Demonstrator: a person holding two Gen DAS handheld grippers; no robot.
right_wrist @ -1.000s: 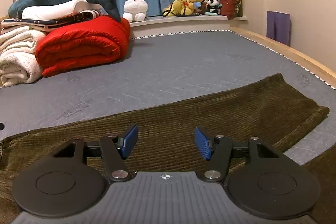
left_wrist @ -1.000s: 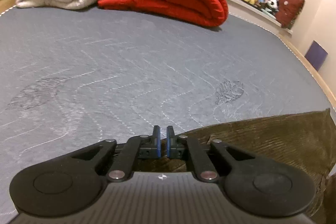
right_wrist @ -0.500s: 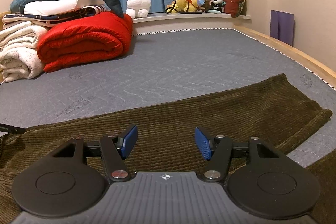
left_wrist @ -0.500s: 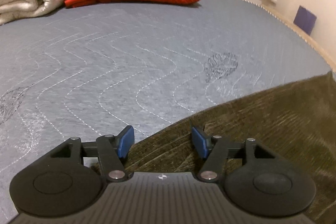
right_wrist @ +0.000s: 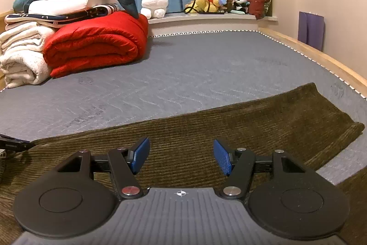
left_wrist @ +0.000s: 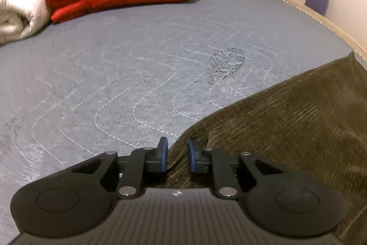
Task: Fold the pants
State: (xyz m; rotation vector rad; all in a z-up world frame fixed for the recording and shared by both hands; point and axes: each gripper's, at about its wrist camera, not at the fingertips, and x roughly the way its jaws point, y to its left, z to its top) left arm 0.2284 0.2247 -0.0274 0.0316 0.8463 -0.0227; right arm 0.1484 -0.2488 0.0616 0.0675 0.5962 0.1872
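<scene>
Soft, limp pants (left_wrist: 286, 130) edge is pinched at frame bottom by left gripper (left_wrist: 176, 156), just closed; right gripper (right_wrist: 181, 156) is held wide open w/ nothing gripped.

Olive corduroy pants (right_wrist: 206, 128) spread flat on mattress (right_wrist: 183, 75).

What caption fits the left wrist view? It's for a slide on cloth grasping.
Left gripper, jaws just closing, pinches the edge of brown corduroy pants on a grey mattress.
</scene>
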